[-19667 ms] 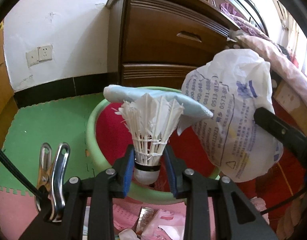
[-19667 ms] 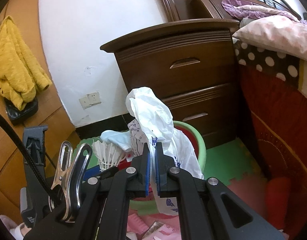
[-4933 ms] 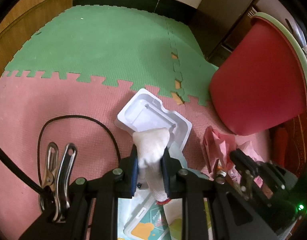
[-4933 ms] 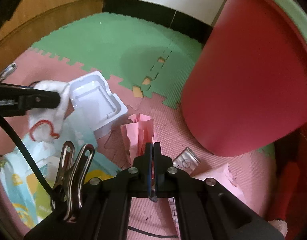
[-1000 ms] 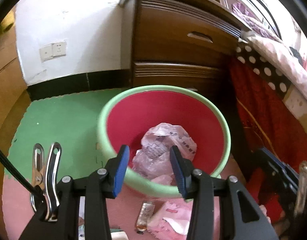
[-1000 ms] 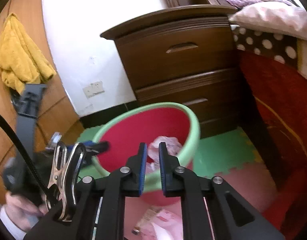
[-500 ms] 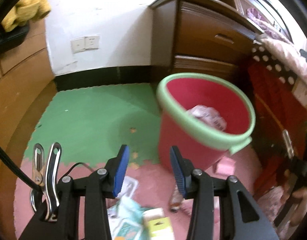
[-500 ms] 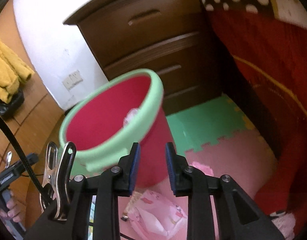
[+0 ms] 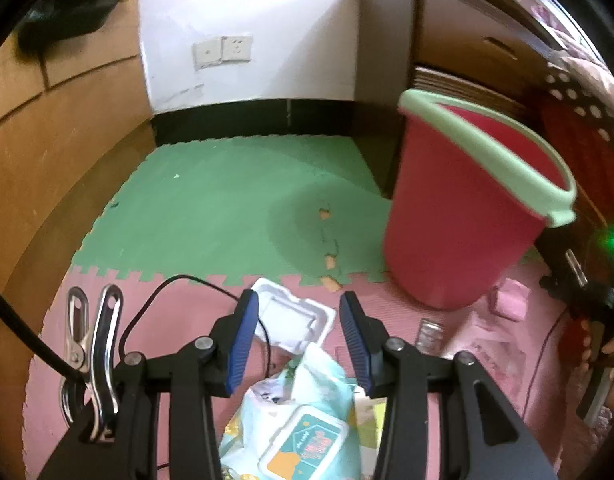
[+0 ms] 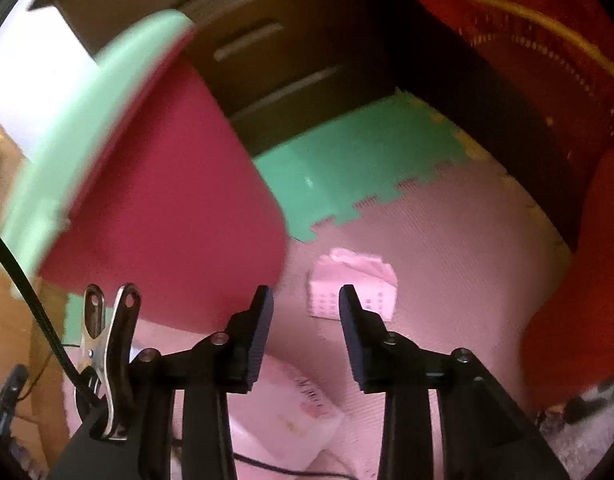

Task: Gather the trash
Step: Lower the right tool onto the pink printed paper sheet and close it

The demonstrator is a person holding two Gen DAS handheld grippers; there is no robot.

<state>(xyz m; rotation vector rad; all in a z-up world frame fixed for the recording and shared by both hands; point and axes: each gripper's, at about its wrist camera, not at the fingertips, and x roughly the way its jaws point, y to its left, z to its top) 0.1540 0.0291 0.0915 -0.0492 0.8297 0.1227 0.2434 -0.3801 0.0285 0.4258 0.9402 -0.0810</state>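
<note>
My left gripper (image 9: 295,312) is open and empty above a white plastic tray (image 9: 293,318) on the pink mat. A light blue wet-wipe pack (image 9: 303,416) lies just below it. The red bin with a green rim (image 9: 467,216) stands to the right. My right gripper (image 10: 305,300) is open and empty, low over the pink mat, with a crumpled pink paper (image 10: 353,280) just beyond its fingertips. The bin (image 10: 155,192) fills the left of the right wrist view, blurred. A pink wrapper (image 10: 291,408) lies under the right gripper.
A small pink paper (image 9: 511,300), a clear wrapper (image 9: 429,330) and a pink packet (image 9: 495,348) lie right of the bin. A black cable (image 9: 179,284) loops over the mat. A dark wooden dresser (image 9: 467,40) and red bedding (image 10: 547,80) stand behind.
Both grippers have dropped from over the bin toward the floor. The right gripper has opened wider and swung to the bin's right side; the left has moved left over the tray.
</note>
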